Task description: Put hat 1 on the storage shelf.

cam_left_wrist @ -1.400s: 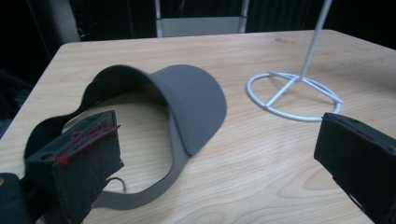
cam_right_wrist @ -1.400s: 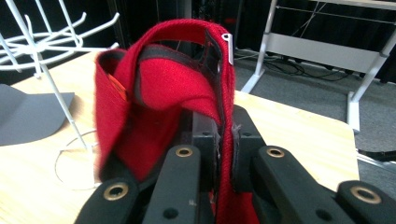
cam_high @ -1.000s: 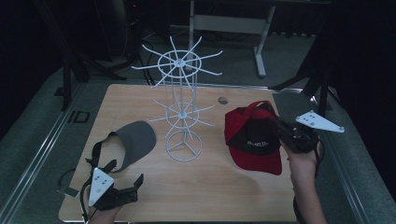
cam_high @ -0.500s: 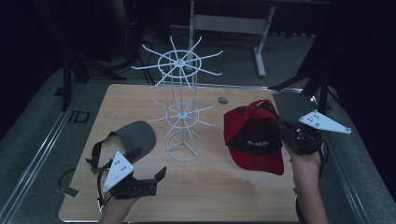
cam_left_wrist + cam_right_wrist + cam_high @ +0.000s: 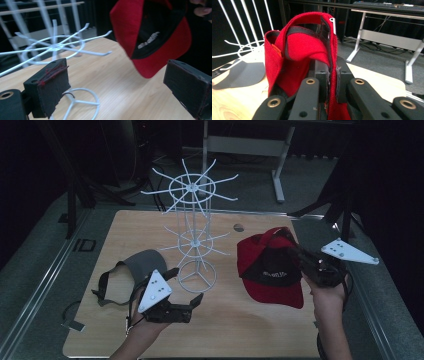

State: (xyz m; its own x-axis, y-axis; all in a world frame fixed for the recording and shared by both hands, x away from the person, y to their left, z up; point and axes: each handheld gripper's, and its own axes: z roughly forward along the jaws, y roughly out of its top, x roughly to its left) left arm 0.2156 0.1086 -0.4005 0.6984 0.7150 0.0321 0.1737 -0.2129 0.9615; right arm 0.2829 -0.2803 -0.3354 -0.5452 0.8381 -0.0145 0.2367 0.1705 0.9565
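Observation:
A white wire display rack (image 5: 196, 232) stands mid-table, with hooks radiating at two levels. A grey cap (image 5: 140, 265) lies to its left on the wooden table (image 5: 235, 330). My right gripper (image 5: 289, 246) is shut on the back strap of a red cap (image 5: 272, 272), held tilted just above the table's right side; in the right gripper view the red fabric (image 5: 299, 50) is pinched between the jaws of that gripper (image 5: 332, 75). My left gripper (image 5: 187, 284) is open beside the rack's ring base, with nothing between its jaws. The left gripper view looks past that gripper (image 5: 120, 85) at the red cap (image 5: 150, 37).
A small dark disc (image 5: 239, 226) lies on the table behind the red cap. A white desk frame (image 5: 277, 170) stands on the floor beyond the table. Metal rails (image 5: 45, 285) run along both sides. The rack's lower hooks (image 5: 82, 51) reach out near the left gripper.
My left gripper has moved from the table's front left corner rightward and forward, up to the rack's base. The right gripper has stayed almost still with the red cap in it.

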